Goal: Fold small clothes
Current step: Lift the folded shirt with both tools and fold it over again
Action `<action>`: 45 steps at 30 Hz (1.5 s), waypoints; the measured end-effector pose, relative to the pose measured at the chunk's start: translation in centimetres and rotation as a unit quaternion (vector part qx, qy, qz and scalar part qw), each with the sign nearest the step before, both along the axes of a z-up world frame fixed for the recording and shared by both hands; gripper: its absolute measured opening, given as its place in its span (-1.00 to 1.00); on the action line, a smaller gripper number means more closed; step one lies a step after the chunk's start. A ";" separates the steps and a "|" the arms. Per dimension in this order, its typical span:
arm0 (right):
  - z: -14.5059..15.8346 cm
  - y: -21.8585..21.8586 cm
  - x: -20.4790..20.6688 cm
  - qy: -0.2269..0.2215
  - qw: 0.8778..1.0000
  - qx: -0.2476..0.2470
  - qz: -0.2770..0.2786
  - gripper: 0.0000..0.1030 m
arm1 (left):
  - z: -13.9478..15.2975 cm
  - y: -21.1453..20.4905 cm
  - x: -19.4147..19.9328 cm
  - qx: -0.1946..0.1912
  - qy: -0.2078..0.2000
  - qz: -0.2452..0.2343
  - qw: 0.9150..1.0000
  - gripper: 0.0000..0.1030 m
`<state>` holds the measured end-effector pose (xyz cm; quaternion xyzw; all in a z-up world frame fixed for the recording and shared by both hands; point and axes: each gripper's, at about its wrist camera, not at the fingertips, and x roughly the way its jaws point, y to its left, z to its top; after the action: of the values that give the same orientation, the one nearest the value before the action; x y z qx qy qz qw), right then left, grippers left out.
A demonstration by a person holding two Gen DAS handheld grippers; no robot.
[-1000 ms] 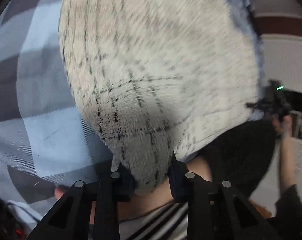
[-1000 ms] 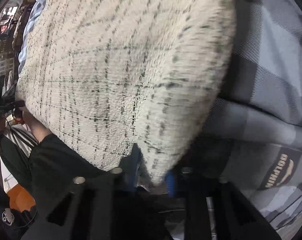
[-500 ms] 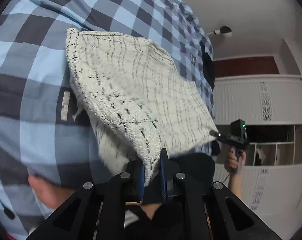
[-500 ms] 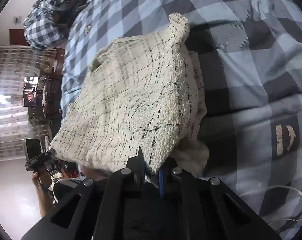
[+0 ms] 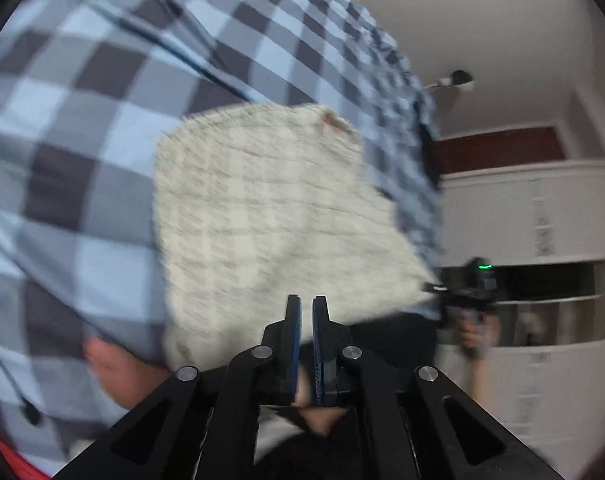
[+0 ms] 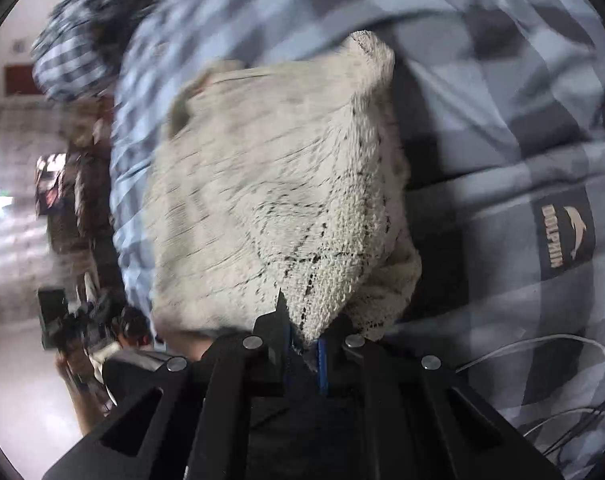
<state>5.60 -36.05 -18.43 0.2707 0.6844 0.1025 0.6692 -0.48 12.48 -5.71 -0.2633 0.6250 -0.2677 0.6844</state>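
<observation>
A cream knitted garment (image 6: 270, 184) is spread mid-frame on the checked bed cover (image 6: 502, 128). Its near corner is pinched by the right gripper (image 6: 304, 344), presumably for folding; the left gripper (image 5: 306, 308) is closed, empty.

The left wrist camera sat just behind the left tool (image 5: 306, 312) and looked steeply down along its fingers, close over the cream knitted garment (image 5: 262, 216) on the checked bed cover (image 5: 82, 120), with the room wall at 3 o'clock. The right wrist camera rode behind the right tool (image 6: 304, 340), nearer the same garment (image 6: 270, 184), facing down. Both shared garment and cover (image 6: 502, 100), and each caught the other tool: at 3 o'clock (image 5: 468, 294) and at 8 o'clock (image 6: 74, 320).
</observation>
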 end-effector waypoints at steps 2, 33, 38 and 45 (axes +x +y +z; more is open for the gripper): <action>-1.0 -0.4 0.2 0.010 1.000 -0.005 0.001 -0.87 | -1.3 -1.2 0.5 0.049 0.024 -0.035 0.998 -0.89; -6.1 2.4 -0.5 0.079 0.973 -0.079 0.204 -0.54 | -14.6 -8.4 -2.5 0.209 0.187 -0.285 0.917 -0.89; -1.6 2.7 -0.7 0.036 0.979 -0.072 0.189 -0.74 | -8.5 -5.7 -0.1 0.049 0.115 -0.186 0.975 -0.98; 6.0 1.8 -0.7 -0.031 0.994 0.015 0.101 -0.75 | -1.1 -1.2 0.0 -0.036 0.058 -0.096 0.993 -0.98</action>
<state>4.91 -34.24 -12.46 0.2075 0.6855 0.1881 0.6721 -0.47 11.33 -6.77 -0.2418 0.6761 -0.3387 0.6080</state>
